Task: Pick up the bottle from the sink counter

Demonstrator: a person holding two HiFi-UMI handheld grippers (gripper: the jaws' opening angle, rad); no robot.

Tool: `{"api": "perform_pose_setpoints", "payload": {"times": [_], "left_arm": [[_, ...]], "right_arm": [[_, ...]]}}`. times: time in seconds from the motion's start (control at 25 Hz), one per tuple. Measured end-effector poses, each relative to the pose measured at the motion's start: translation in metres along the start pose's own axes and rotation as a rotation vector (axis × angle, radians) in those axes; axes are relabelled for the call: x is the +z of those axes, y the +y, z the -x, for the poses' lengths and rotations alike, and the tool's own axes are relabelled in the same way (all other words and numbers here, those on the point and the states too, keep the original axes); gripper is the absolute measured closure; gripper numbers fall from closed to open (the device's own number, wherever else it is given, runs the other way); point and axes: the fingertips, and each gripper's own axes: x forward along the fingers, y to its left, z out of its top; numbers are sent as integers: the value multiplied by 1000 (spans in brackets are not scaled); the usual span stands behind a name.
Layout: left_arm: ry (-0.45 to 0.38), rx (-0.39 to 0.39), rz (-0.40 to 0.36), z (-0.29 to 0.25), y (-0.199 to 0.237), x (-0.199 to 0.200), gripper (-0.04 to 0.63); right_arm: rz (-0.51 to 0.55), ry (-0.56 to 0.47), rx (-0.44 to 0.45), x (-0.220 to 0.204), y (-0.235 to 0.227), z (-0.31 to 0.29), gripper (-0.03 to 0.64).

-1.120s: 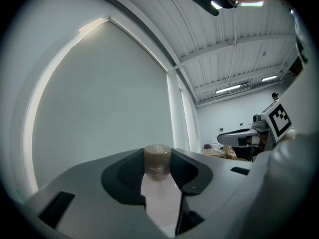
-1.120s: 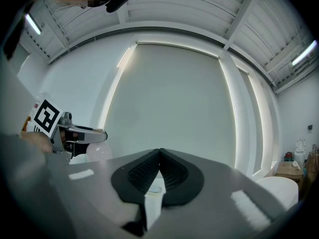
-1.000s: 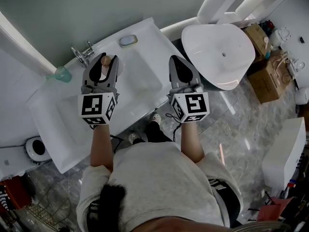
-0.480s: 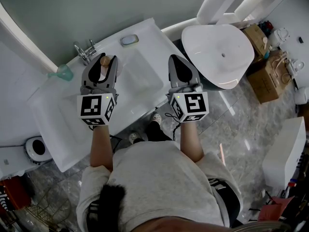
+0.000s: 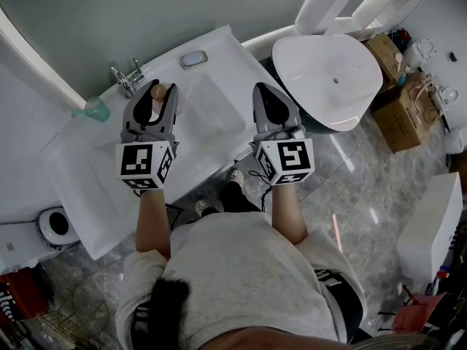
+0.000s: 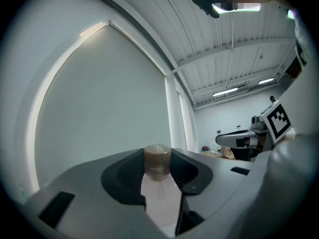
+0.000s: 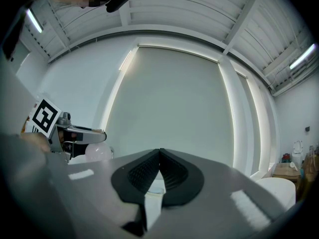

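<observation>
Grasp: done, my left tool (image 5: 158,97) clamps the pale pink, brown-capped plastic bottle (image 6: 158,188) | Right tool (image 5: 263,92), at its 3 o'clock: jaws together, empty | Lift off white tabletop (image 5: 219,49): I can't confirm

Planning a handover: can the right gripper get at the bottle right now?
Probably not yet: the bottle sits clamped in the left gripper, only its cap showing, and the right gripper's jaws are shut.

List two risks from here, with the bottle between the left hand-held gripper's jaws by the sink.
The left hand-held gripper grips the bottle near its brown cap, so the body could swing or slip out. The faucet stands close beside that gripper; a sideways move could knock it.
</observation>
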Motion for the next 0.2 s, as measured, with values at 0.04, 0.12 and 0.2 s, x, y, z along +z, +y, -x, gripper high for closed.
{"api": "perform_pose_setpoints", "payload": {"times": [0.04,0.12,0.2], "left_arm": [[1,0,1,0,-1,0,453],[3,-2,3,-1,-2,-1,453],[5,-3,8,-2,-3,-4,453]], "right_arm": [[0,1,-1,0,0,1,606],[1,2,-4,0,-1,2,606],[0,4,-6,-1,-2,2,606]]}}
